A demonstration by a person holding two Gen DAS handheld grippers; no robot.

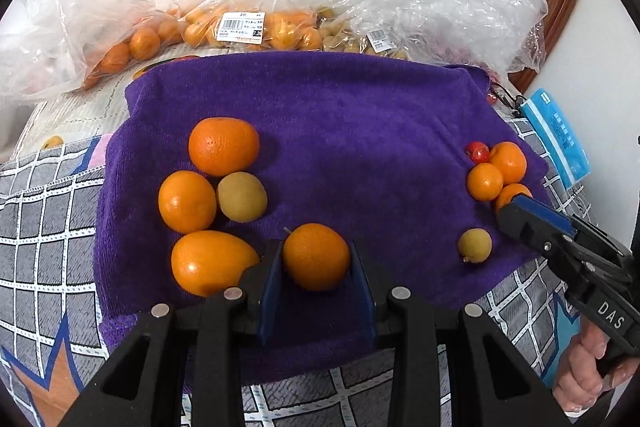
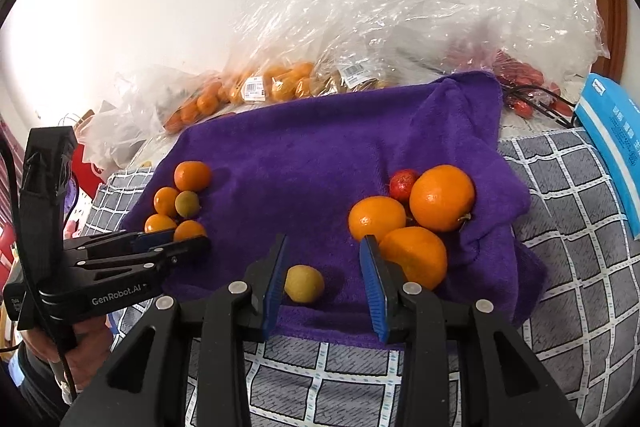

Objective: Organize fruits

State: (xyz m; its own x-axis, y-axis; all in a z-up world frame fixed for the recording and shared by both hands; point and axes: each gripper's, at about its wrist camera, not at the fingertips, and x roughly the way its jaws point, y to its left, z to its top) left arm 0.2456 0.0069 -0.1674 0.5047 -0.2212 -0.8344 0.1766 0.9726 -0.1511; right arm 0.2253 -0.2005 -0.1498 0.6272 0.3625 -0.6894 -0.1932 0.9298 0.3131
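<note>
A purple towel (image 1: pixel 340 115) is spread over a checked cover. In the left wrist view my left gripper (image 1: pixel 315 246) is shut on a small orange (image 1: pixel 316 257) just above the towel, next to a left cluster of three oranges (image 1: pixel 223 145) and a greenish-brown fruit (image 1: pixel 242 197). A right cluster holds three oranges (image 2: pixel 442 197) and a small red fruit (image 2: pixel 404 183). My right gripper (image 2: pixel 325 239) stands open over a small yellow fruit (image 2: pixel 304 283), which lies on the towel near its left pad, unpressed. The right gripper (image 1: pixel 516 205) also shows at the right edge of the left wrist view.
Clear plastic bags of oranges (image 1: pixel 248 31) and other fruit line the back against a white wall. A blue packet (image 1: pixel 556 139) lies at the right. The checked grey cover (image 2: pixel 560 227) surrounds the towel. A hand (image 1: pixel 588 367) grips the right tool.
</note>
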